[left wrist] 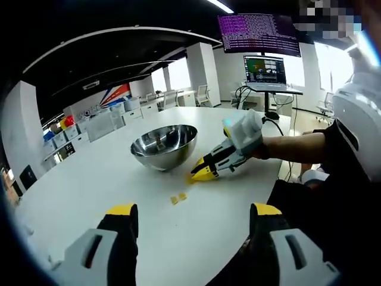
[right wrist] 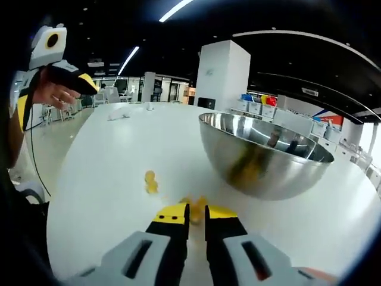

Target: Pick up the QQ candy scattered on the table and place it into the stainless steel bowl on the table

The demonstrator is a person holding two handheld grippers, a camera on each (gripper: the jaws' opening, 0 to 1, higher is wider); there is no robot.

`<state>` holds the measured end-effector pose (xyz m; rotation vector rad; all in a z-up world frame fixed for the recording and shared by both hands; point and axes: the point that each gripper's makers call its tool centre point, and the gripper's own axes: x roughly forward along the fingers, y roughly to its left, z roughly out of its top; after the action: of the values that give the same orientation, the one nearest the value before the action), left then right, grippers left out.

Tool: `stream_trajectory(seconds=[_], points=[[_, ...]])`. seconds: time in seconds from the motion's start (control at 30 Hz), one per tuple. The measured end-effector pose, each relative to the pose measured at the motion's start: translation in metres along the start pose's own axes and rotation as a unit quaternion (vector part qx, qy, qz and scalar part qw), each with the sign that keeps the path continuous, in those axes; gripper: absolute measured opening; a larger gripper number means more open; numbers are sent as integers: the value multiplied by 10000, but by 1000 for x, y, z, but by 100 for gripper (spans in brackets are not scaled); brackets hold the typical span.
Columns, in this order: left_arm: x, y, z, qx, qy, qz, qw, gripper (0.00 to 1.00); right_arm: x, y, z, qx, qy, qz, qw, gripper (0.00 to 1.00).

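Note:
The stainless steel bowl (left wrist: 164, 146) (right wrist: 262, 155) stands upright on the white table (left wrist: 89, 190). Two small yellow QQ candies (left wrist: 178, 198) (right wrist: 150, 182) lie on the table in front of it. My right gripper (left wrist: 202, 174) (right wrist: 196, 215) rests low on the table just beside the bowl. Its jaws are nearly closed on another yellow QQ candy (right wrist: 196, 210). My left gripper (left wrist: 194, 211) hovers above the table nearer the person, its jaws wide apart with nothing between them. It also appears far off as the left gripper (right wrist: 80, 82), held in a hand.
The person's arm and body (left wrist: 333, 155) fill the right side of the left gripper view. A desk with monitors (left wrist: 265, 68), chairs and storage bins (left wrist: 65, 140) stand beyond the table. Open table surface (right wrist: 107, 155) stretches left of the bowl.

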<state>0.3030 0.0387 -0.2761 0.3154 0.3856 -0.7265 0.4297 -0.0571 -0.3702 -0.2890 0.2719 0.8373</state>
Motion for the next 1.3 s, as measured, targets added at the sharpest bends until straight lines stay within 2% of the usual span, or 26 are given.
stream_trajectory(seconds=[0.33, 0.6, 1.17, 1.3], points=[[1, -1, -1, 6, 24, -7, 10000, 76, -2, 5, -2, 202, -36, 49, 9998, 5], [0, -2, -2, 2, 19, -19, 10000, 76, -3, 4, 0, 27, -42, -22, 10000, 3], [3, -1, -2, -1, 3, -23, 10000, 76, -35, 3, 45, -35, -474, -80, 9988, 3], [5, -2, -4, 0, 38, -47, 10000, 76, -37, 5, 49, -62, -460, -35, 9989, 3]])
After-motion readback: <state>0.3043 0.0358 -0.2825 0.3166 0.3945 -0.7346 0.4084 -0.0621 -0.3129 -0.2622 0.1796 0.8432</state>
